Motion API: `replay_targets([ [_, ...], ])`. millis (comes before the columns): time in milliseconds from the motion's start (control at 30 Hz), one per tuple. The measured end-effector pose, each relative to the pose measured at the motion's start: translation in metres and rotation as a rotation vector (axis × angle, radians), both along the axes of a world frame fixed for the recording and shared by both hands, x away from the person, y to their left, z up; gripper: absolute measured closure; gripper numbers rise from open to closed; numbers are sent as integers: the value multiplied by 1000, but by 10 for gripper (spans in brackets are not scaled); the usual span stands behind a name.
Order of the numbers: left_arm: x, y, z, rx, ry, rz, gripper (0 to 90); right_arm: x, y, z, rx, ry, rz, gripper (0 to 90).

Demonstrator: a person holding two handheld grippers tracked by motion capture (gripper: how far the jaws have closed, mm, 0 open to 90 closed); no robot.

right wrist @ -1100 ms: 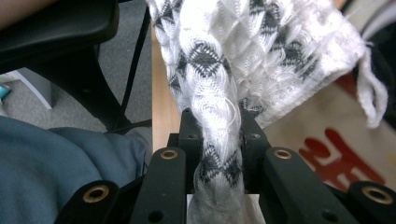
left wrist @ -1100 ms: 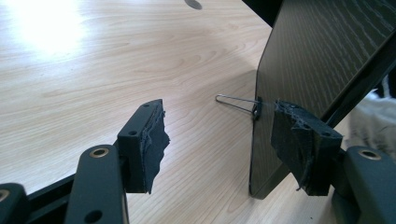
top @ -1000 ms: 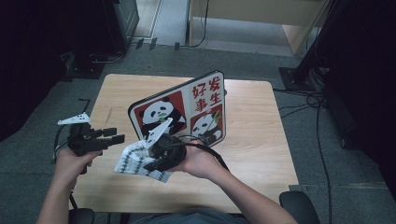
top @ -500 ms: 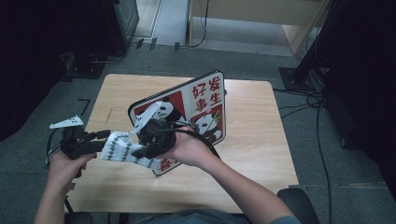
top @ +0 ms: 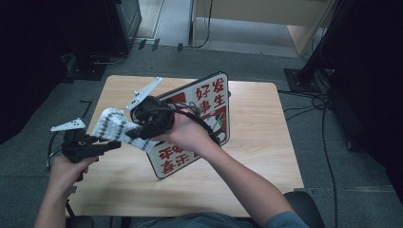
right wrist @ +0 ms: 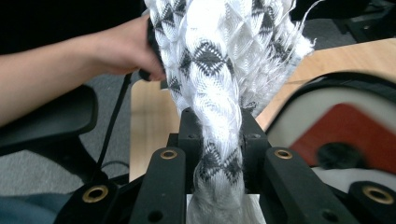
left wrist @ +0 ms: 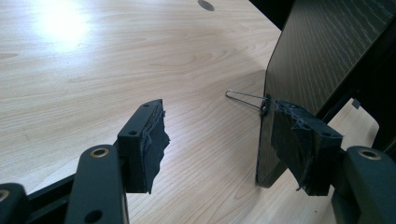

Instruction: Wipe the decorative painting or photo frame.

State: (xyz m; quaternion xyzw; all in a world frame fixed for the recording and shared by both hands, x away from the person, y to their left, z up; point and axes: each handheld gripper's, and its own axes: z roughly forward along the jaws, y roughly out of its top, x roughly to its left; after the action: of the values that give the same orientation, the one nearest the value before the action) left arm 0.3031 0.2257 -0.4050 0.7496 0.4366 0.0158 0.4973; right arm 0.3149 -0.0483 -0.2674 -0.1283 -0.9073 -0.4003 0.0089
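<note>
A white cloth (top: 110, 124) with a black diamond pattern hangs above the table's left part, and my right gripper (top: 135, 134) is shut on it. In the right gripper view the cloth (right wrist: 219, 56) is bunched between the jaws of the right gripper (right wrist: 217, 140) and rises up the frame. My left gripper (top: 110, 145) sits just below and left of the cloth, held by the person's left hand. In the left gripper view the left gripper (left wrist: 219, 130) stands open over bare wood with nothing between its pads.
A red and white sign board (top: 209, 102) with panda pictures and characters stands tilted on the wooden table (top: 256, 142). In the left gripper view a dark panel (left wrist: 322, 51) stands on edge with a wire clip (left wrist: 245, 99). An office chair (right wrist: 51, 126) is beside the table.
My right gripper has lifted the cloth off the table and carried it up and to the left. The left gripper has shifted slightly left and stayed open.
</note>
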Motion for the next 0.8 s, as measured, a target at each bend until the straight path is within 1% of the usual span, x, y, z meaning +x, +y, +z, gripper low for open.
replay_targets([
  [67, 0, 1, 0, 7, -2, 7, 358, 2, -2, 4, 24, 16, -17, 773],
  [100, 0, 1, -1, 7, 0, 8, 358, 3, -2, 6, 33, 18, -16, 773],
  [200, 1, 3, -2, 6, 2, 11, 358, 5, -5, 7, 25, 14, -32, 773],
  [300, 0, 3, -2, 11, 1, 7, 358, 8, -8, 4, 16, 31, -51, 773],
  [467, 0, 2, -3, 37, -6, 15, 359, 8, -14, 1, 12, 35, -60, 772],
  [600, 0, 1, -3, 31, -4, 10, 358, 8, -18, -5, 5, 46, -67, 771],
  [800, 1, 1, -4, 34, -1, 5, 358, 7, -21, -12, -2, 61, -71, 771],
])
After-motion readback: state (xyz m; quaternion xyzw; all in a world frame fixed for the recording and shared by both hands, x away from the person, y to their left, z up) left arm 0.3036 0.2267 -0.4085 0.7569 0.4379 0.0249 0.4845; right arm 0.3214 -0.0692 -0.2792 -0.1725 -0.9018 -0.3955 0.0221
